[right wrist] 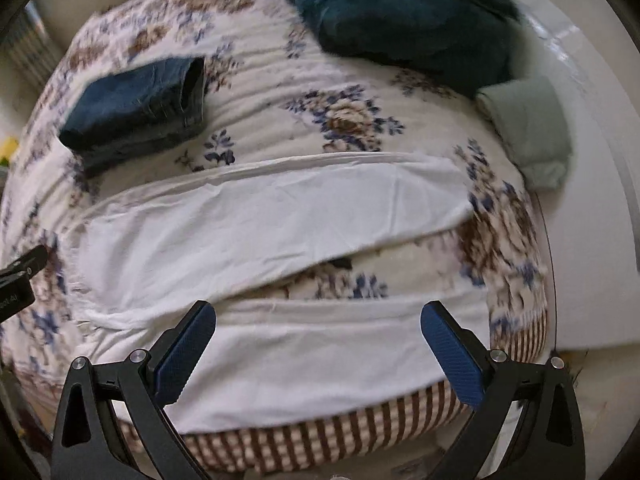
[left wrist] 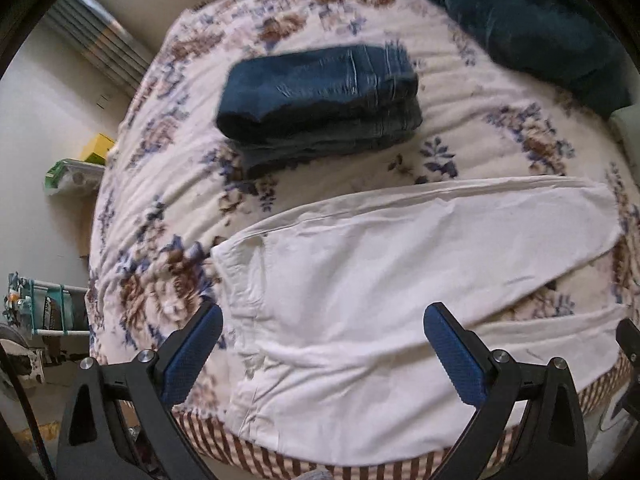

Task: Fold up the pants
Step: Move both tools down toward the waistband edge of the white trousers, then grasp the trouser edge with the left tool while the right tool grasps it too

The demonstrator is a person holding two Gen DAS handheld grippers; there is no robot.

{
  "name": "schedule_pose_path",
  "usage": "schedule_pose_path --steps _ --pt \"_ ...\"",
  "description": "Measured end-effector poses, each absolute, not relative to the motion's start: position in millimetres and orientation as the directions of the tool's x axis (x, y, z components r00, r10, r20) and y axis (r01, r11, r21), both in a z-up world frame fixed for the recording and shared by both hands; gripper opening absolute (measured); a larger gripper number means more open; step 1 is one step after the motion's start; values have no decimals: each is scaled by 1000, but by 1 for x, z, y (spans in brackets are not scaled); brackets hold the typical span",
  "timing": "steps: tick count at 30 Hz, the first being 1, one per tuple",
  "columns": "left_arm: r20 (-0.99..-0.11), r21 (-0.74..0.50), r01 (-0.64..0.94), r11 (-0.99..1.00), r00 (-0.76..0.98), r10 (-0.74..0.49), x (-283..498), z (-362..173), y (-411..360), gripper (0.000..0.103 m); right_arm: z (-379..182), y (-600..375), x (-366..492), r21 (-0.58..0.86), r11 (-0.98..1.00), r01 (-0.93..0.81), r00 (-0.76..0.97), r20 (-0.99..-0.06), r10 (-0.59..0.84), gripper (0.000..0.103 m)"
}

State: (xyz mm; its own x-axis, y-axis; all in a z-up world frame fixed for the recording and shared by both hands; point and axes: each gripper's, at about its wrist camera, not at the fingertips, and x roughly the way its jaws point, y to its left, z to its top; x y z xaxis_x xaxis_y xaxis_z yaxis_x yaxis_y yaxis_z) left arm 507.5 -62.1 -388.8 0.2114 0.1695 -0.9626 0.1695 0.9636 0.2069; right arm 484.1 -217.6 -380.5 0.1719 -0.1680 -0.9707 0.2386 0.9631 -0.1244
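Left wrist view
- White pants point(left wrist: 400, 280): spread flat on the bed point(left wrist: 460, 92), waistband toward the left, legs running off to the right; near edge lies along the bed's striped front border.
- Legs: splayed in a V, the far leg lying higher in view, a wedge of floral cover showing between them at the right.
- Left gripper point(left wrist: 323, 354): hovers above the waist and hip area; jaws wide apart, nothing between them, no contact with the cloth that I can tell.
- Folded jeans point(left wrist: 320, 96): a dark blue stack farther back on the bed, well apart from the white pants.
- Dark teal blanket point(left wrist: 532, 28): bunched at the far right corner of the bed.

Right wrist view
- White pants point(right wrist: 260, 220): both legs visible, the far one reaching right toward the leg opening, the near one passing under the gripper.
- Right gripper point(right wrist: 318, 350): hangs above the near leg; jaws wide apart and empty.
- Left gripper point(right wrist: 18, 280): only a black edge shows at the left margin.
- Grey-green folded cloth point(right wrist: 528, 128): at the far right, just beside the teal blanket point(right wrist: 400, 12).

Assessment
- Step in hand: likely the opening fold, garment laid out but legs not yet stacked.
- Next move calls for: both jaws closing on the near edge, one at the waistband, one along the near leg, then carrying it over onto the far leg with seams aligned.
- Caution: thin cloth may bunch, and the bed cover may get pinched with it.
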Motion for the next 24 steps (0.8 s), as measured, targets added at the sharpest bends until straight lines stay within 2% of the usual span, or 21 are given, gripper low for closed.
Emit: schedule_pose_path --steps 4,10,13,17,24 --pt "-969 220 209 953 155 190 543 -436 -76 103 -451 -219 550 -143 975 168 82 -984 -159 103" --pt "-968 251 385 888 108 226 595 -515 -111 102 -544 -218 630 -121 992 22 -41 -992 -120 103" --pt "-972 230 472 851 64 227 620 -553 -119 100 -591 -210 667 -81 990 -113 -116 -989 -94 103" --pt "-977 167 561 811 -15 212 643 -591 -122 88 -635 -197 703 -56 960 -275 -181 -977 -109 103" --pt "-973 42 704 709 -131 188 664 -628 -130 88 -697 -179 750 -44 882 -470 -256 -949 -184 103"
